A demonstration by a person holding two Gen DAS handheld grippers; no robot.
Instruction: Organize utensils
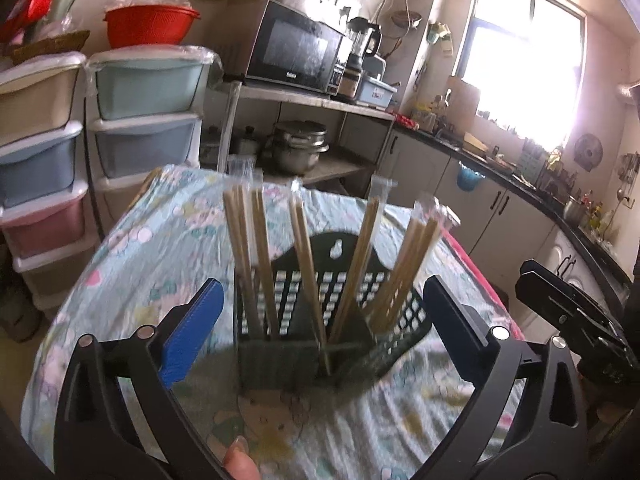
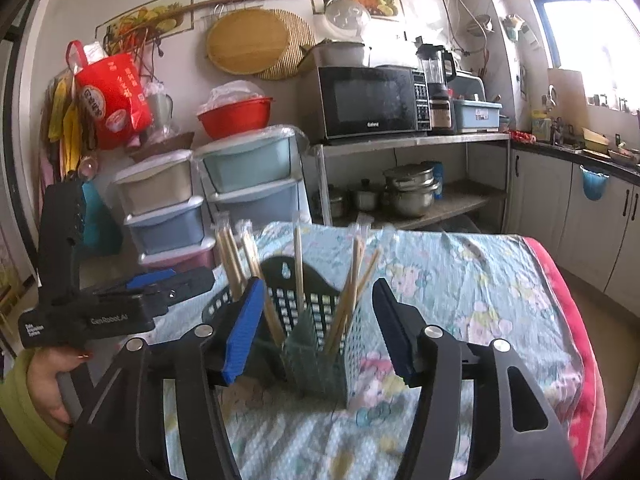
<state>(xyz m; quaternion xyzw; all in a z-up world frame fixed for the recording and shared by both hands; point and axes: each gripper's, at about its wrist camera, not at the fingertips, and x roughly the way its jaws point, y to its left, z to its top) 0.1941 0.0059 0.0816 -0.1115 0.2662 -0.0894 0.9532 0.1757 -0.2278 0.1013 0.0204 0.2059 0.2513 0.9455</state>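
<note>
1. Chopsticks (image 1: 304,264), each pair in a clear wrapper, stand on end in the dark perforated holder (image 1: 320,320) in the middle of the flowered tablecloth (image 1: 120,280), near both grippers.
2. They lean outward in loose groups, some left, one pair near the middle, some right, because the holder is split into compartments and the walls prop them up; which pair sits in which cell I cannot tell, as the shot is blurred.
3. Standing tips down keeps them gathered and easy to pull out, which suits tidying utensils.
4. The left gripper (image 1: 320,312) is released, its jaws spread wide on either side of the holder with nothing pressed between the pads.
5. The right gripper (image 2: 316,320) is also released, jaws parted less widely and framing the holder (image 2: 316,320) and chopsticks (image 2: 298,264) without touching them.
6. A hand (image 2: 48,380) grips the left tool's handle at the near left of the right wrist view.
7. With all visible pairs already in the holder and both tools empty, the sorting looks close to finished.
</note>
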